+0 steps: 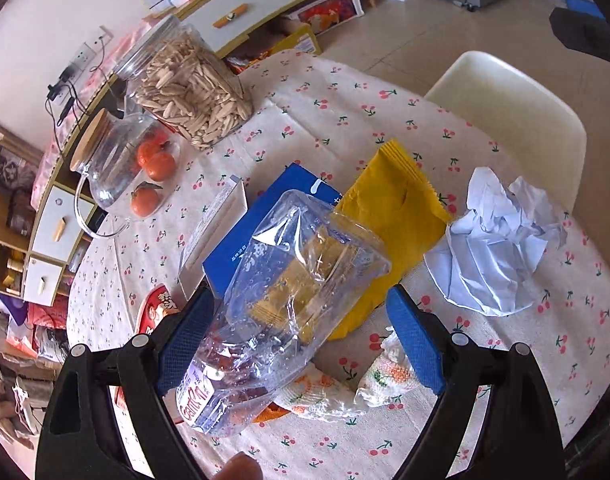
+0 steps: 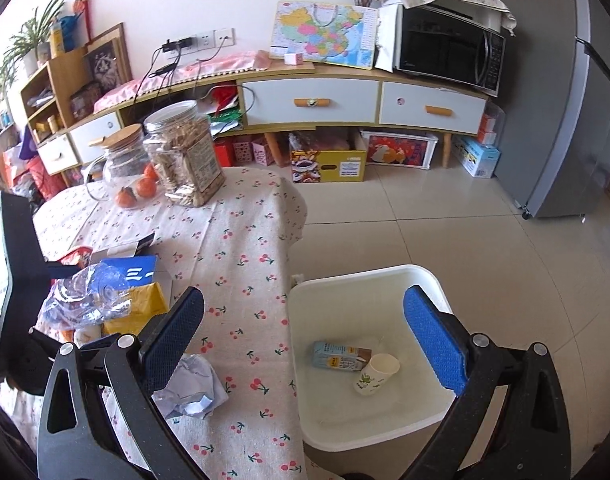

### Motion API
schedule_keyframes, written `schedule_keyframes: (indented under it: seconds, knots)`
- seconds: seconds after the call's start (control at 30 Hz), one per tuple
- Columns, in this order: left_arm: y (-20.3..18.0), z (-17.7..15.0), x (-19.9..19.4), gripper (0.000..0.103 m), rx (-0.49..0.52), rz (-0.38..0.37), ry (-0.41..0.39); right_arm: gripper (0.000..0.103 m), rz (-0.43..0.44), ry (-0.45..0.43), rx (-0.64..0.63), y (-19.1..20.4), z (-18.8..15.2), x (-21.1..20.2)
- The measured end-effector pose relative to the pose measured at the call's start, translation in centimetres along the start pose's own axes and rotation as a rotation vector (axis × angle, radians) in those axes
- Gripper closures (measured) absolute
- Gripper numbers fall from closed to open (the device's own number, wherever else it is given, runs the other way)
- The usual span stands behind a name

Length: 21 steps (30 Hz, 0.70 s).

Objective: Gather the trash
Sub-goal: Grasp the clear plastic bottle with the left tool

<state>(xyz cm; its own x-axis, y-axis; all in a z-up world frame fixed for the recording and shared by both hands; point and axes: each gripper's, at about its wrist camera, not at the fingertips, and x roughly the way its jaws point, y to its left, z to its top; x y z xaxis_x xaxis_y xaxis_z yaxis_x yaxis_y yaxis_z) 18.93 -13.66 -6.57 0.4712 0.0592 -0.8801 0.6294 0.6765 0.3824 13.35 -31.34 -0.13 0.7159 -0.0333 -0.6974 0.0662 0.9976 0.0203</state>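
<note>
Right wrist view alone shows white bin beside table, carton and cup inside; right gripper spread wide, empty. Left wrist view: left gripper spread around crushed bottle, grip uncertain; crumpled paper nearby.

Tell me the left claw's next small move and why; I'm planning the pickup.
Probably close the left claw on the crushed bottle. Its pads are spread wide, the bottle lies between them, apparently not yet squeezed, and the bin by the table already holds trash.
</note>
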Motion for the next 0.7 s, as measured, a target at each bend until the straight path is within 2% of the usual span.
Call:
schedule_keyframes:
  seconds: [0.03, 0.1, 0.13, 0.23, 0.27, 0.47, 0.6, 0.7]
  knots:
    - [-0.1, 0.1, 0.2, 0.019, 0.014, 0.000, 0.001, 0.007, 0.033, 0.008, -0.021, 0.3, 0.0, 0.2]
    - [0.1, 0.2, 0.4, 0.033, 0.006, -0.012, -0.002, 0.007, 0.129, 0.031, -0.057, 0.9, -0.2, 0.5]
    - [0.3, 0.1, 0.3, 0.033, -0.013, -0.017, -0.010, 0.007, 0.164, 0.036, -0.077, 1.2, -0.2, 0.6]
    - [1.1, -0.2, 0.0, 0.042, -0.073, -0.006, -0.044, 0.007, 0.216, 0.041, -0.142, 2.2, -0.4, 0.7]
    - [1.5, -0.4, -0.1, 0.048, -0.101, -0.011, -0.052, 0.007, 0.240, 0.051, -0.160, 2.5, -0.5, 0.8]
    - [5.1, -2.6, -2.8, 0.051, -0.331, -0.084, -0.137, 0.007, 0.336, 0.131, -0.282, 5.1, -1.9, 1.6]
    - [7.5, -5.2, -4.9, 0.055, -0.481, -0.163, -0.199, 0.007, 0.351, 0.175, -0.376, 6.9, -3.4, 2.1]
    - [8.5, -7.7, -6.2, 0.057, -0.557, -0.228, -0.239, 0.007, 0.360, 0.208, -0.391, 7.6, -4.0, 2.8]
